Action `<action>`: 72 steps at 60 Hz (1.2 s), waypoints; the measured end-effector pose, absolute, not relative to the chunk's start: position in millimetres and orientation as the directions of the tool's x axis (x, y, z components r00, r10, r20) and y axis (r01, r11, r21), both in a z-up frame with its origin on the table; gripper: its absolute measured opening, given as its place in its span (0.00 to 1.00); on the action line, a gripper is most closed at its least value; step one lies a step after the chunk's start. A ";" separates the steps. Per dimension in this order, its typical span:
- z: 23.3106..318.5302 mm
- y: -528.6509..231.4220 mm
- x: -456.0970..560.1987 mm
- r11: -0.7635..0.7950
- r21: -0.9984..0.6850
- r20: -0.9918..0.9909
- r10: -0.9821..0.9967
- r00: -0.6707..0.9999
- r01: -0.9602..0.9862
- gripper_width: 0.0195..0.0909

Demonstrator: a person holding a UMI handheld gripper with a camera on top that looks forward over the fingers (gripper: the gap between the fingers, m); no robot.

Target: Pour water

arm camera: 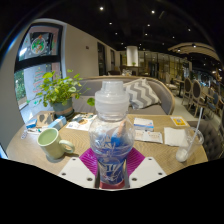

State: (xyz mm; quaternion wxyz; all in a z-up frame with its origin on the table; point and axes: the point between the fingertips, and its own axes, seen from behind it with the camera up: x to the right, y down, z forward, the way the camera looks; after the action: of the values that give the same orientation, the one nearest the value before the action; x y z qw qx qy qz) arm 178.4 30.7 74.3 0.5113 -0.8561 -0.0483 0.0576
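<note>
A clear plastic water bottle (112,130) with a white cap and a blue label stands upright between my fingers. My gripper (112,165) is shut on the bottle, with the magenta pads (89,160) pressed against both of its sides. A pale green mug (52,143) sits on the wooden table (150,150), to the left of the bottle and a little beyond the fingers. The bottle's base is hidden below the fingers.
A potted green plant (60,92) stands at the back left of the table. Papers and booklets (147,131) lie behind the bottle. A clear glass with a straw (187,147) stands at the right. Sofa cushions (145,93) lie beyond the table.
</note>
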 end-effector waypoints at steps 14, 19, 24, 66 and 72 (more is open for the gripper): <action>74.8 28.1 179.6 -0.453 -0.891 -0.052 0.137 0.989 0.016 0.46; 69.1 22.5 181.5 -0.502 -0.865 -0.046 0.120 0.992 0.020 0.65; 71.1 11.1 181.0 -0.529 -0.848 -0.040 0.116 0.992 0.028 0.91; 224.1 -250.2 127.5 -0.594 -0.803 0.047 0.003 0.999 0.040 0.92; 229.9 -261.1 122.1 -0.585 -0.810 0.035 0.006 0.999 0.032 0.93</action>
State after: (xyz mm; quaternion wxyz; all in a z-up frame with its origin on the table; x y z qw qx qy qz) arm 122.1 -261.1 229.9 0.4553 -0.8901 -0.0106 -0.0140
